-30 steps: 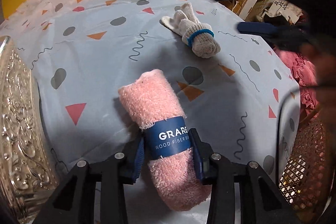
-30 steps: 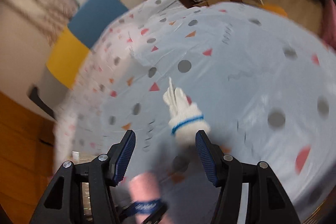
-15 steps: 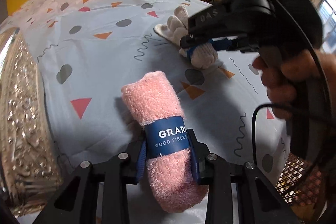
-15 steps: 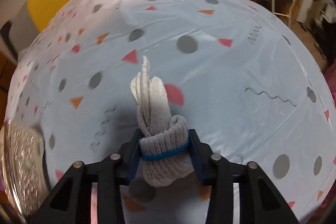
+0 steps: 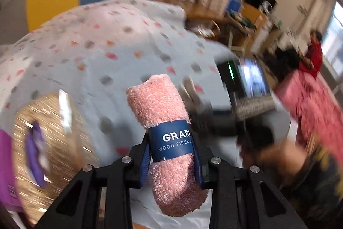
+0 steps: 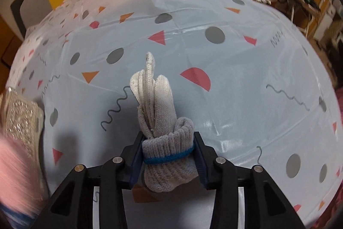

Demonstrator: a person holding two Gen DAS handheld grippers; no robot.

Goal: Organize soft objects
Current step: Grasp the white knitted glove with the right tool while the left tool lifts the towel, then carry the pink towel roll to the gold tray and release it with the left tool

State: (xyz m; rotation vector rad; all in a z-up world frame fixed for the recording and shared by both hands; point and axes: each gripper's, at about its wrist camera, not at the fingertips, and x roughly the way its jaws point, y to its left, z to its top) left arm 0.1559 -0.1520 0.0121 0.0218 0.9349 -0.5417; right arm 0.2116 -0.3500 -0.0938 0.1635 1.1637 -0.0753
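Observation:
A rolled pink towel [image 5: 158, 100] with a dark blue paper band is held off the table, and my left gripper [image 5: 171, 151] is shut on it at the band. A bundle of grey-white knitted gloves [image 6: 156, 100] with a blue elastic stripe lies on the patterned tablecloth [image 6: 235, 78]. My right gripper [image 6: 168, 153] is shut on the cuff end, both pads pressing its sides. In the left wrist view the right gripper's body [image 5: 225, 121] and the hand holding it are a dark blur just right of the towel. The pink towel [image 6: 12, 164] shows blurred at the right wrist view's left edge.
An embossed golden tray [image 5: 55, 121] sits at the table's left, holding a purple item [image 5: 34, 153]; its rim [image 6: 19, 113] also shows in the right wrist view. Pink ruffled fabric [image 5: 310, 100] lies off the table's right side. Desks and a person stand far behind.
My left gripper has lifted the pink towel off the table and the view has swung up. The right gripper came down over the gloves and shut on their cuff.

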